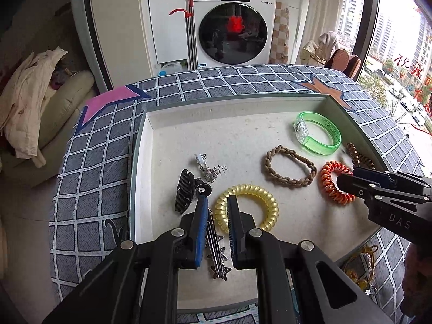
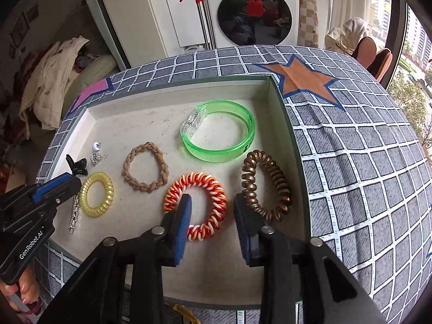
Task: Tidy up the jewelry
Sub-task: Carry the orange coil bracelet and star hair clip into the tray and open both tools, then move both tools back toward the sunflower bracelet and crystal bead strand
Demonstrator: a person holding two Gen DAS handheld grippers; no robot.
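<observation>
A shallow white tray (image 1: 189, 113) (image 2: 140, 108) on the checked cloth holds the jewelry. My left gripper (image 1: 218, 202) is open, its fingers on either side of a silver star hair clip (image 1: 216, 245) (image 2: 74, 213), next to a yellow coil hair tie (image 1: 251, 205) (image 2: 97, 198). My right gripper (image 2: 212, 205) is open over the near side of an orange-white coil tie (image 2: 208, 189) (image 1: 330, 183). Also in the tray lie a brown coil tie (image 2: 270, 186), a beige braided band (image 1: 290, 167) (image 2: 145, 167), a green bangle (image 1: 318, 132) (image 2: 218, 132), a black claw clip (image 1: 186, 191) and silver earrings (image 1: 210, 167).
The tray sits on a table under a grey checked cloth (image 2: 364, 162) with a pink star (image 1: 108, 102) and an orange star (image 2: 302, 78). A washing machine (image 1: 232, 27) stands behind. A sofa with clothes (image 1: 32, 102) is at the left. Yellow items (image 1: 361, 267) lie outside the tray's near right corner.
</observation>
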